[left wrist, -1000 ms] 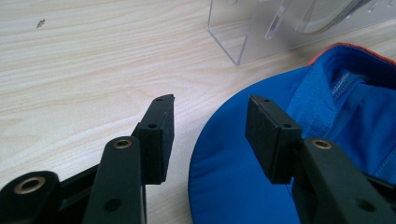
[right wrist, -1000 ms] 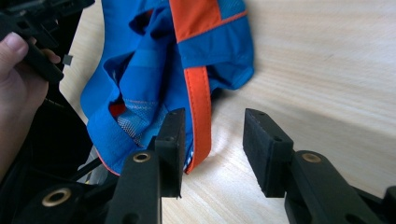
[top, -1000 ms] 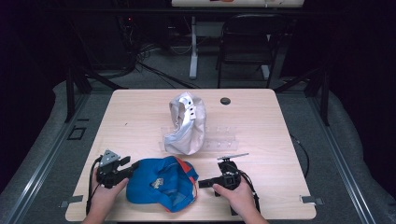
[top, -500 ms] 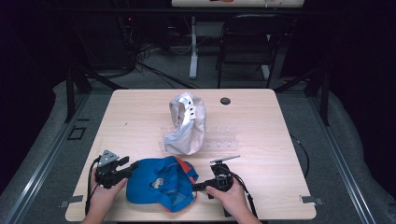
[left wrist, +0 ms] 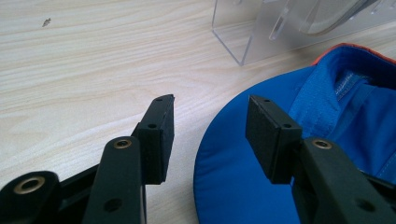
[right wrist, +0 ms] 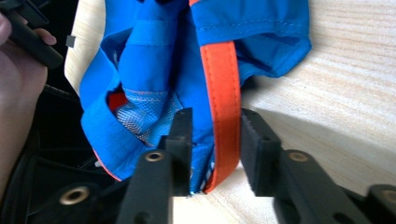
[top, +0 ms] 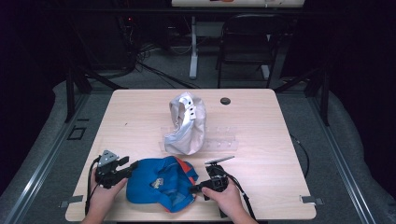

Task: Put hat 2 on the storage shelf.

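Note:
A blue cap (top: 159, 184) with orange trim lies upside down at the table's front edge. My left gripper (top: 130, 165) stands open at its left side. In the left gripper view the blue brim (left wrist: 243, 186) lies beneath the right jaw, and the gripper (left wrist: 210, 100) has nothing pressed between its pads. My right gripper (top: 194, 189) is at the cap's right side. Its jaws have just been closing. In the right gripper view the gripper (right wrist: 212, 114) pinches the cap's rim (right wrist: 154, 56) and its orange band (right wrist: 224, 93) between the pads.
A silvery white cap (top: 187, 126) hangs on a clear acrylic stand (top: 219, 142) at mid-table, which also shows in the left gripper view (left wrist: 243, 32). A small black disc (top: 225, 101) lies near the far edge. A dark chair (top: 247, 46) stands behind the table.
My right gripper has moved left and down to the cap's right edge, and its jaws have closed on the rim. The left gripper has stayed put.

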Action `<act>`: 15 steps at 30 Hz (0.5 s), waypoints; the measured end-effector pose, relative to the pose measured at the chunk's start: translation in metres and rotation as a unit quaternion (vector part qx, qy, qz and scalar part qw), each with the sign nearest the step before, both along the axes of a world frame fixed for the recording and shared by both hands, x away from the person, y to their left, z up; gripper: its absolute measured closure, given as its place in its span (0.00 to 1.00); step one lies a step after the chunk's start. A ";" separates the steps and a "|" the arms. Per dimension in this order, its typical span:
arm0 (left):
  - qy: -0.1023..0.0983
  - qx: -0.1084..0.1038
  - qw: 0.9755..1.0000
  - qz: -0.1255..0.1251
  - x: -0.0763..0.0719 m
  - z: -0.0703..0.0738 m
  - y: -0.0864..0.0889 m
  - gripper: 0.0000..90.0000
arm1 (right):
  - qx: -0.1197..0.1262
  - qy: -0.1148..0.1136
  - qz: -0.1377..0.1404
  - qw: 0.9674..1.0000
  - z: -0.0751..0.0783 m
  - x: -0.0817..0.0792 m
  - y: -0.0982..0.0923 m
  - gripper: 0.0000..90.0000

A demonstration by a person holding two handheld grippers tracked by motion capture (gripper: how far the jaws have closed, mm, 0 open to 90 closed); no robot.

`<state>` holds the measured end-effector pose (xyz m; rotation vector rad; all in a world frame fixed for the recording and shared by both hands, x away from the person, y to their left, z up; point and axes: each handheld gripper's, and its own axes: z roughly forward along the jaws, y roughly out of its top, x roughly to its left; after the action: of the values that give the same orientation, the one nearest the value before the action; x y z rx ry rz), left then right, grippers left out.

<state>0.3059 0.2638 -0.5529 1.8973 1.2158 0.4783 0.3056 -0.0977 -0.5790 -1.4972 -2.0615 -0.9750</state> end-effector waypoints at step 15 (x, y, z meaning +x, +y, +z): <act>0.000 0.000 1.000 0.000 0.000 0.000 0.000 0.59 | 0.027 0.027 -0.006 0.999 0.005 0.000 -0.005 0.87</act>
<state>0.3060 0.2641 -0.5529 1.8976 1.2163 0.4788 0.3055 -0.1022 -0.5743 -1.4942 -1.9740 -0.9769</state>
